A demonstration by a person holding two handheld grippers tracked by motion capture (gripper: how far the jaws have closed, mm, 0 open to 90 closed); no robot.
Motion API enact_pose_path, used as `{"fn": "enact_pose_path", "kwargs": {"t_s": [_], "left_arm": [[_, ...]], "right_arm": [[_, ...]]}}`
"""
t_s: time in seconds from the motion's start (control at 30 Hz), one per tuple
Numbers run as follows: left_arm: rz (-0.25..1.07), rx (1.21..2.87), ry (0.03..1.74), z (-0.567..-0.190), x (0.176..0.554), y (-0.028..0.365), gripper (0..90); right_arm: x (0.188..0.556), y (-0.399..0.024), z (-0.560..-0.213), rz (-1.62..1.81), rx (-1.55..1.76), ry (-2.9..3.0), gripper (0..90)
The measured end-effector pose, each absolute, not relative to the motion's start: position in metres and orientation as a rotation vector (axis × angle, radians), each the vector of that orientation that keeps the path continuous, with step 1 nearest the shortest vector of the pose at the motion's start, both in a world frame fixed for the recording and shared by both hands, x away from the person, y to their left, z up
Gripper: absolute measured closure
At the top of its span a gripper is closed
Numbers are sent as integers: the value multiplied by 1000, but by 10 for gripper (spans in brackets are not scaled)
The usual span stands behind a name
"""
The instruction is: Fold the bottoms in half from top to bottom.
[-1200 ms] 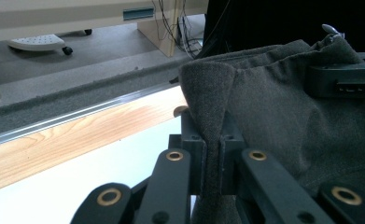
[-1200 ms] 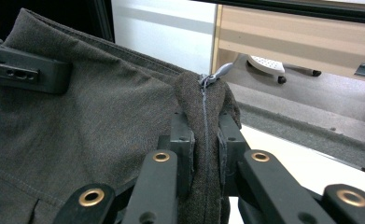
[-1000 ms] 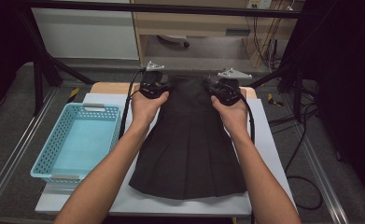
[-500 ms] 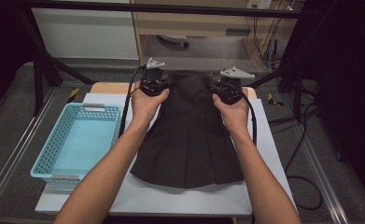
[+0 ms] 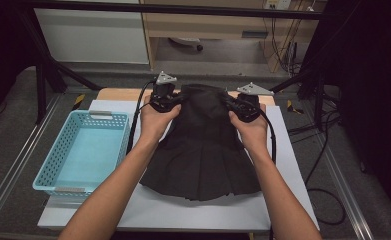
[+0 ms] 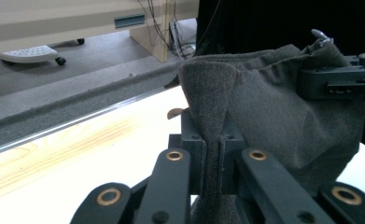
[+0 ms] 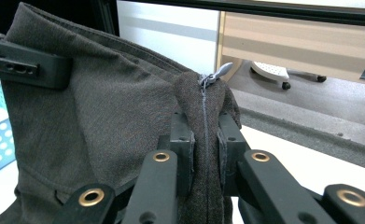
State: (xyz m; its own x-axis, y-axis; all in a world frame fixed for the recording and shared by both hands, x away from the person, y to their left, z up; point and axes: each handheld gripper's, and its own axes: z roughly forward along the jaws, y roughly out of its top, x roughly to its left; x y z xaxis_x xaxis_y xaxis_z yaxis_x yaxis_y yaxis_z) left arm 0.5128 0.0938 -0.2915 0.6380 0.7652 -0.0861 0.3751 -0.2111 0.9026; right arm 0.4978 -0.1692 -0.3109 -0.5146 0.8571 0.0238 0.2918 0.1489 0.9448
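A dark grey pleated skirt [image 5: 203, 150] lies on the white table [image 5: 283, 200], its waistband raised at the far end. My left gripper [image 5: 170, 100] is shut on the waistband's left corner; its own view shows the cloth [image 6: 264, 107] pinched between the jaws of the left gripper [image 6: 211, 163]. My right gripper [image 5: 235, 106] is shut on the right corner, where the zipper [image 7: 213, 74] runs up between the jaws of the right gripper [image 7: 206, 149]. The skirt's cloth [image 7: 101, 93] bunches between both grippers. Its hem rests flat toward me.
A light blue perforated basket [image 5: 83, 150] with nothing in it stands at the table's left. A strip of bare wood [image 5: 123, 93] edges the far side. Beyond are a wooden desk [image 5: 208, 25], cables [image 5: 328, 150] at right and grey floor.
Both grippers have drawn the waistband farther away and lifted it; the skirt has slid away from me, and its hem now sits farther up the table.
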Motion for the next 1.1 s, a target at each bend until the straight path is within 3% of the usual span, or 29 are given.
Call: {"fn": "enact_pose_path", "kwargs": {"t_s": [1.1], "left_arm": [[447,1846,865,-349,468,104,846]], "right_arm": [[460,-171,-362,1375,1029,1973,800]]}}
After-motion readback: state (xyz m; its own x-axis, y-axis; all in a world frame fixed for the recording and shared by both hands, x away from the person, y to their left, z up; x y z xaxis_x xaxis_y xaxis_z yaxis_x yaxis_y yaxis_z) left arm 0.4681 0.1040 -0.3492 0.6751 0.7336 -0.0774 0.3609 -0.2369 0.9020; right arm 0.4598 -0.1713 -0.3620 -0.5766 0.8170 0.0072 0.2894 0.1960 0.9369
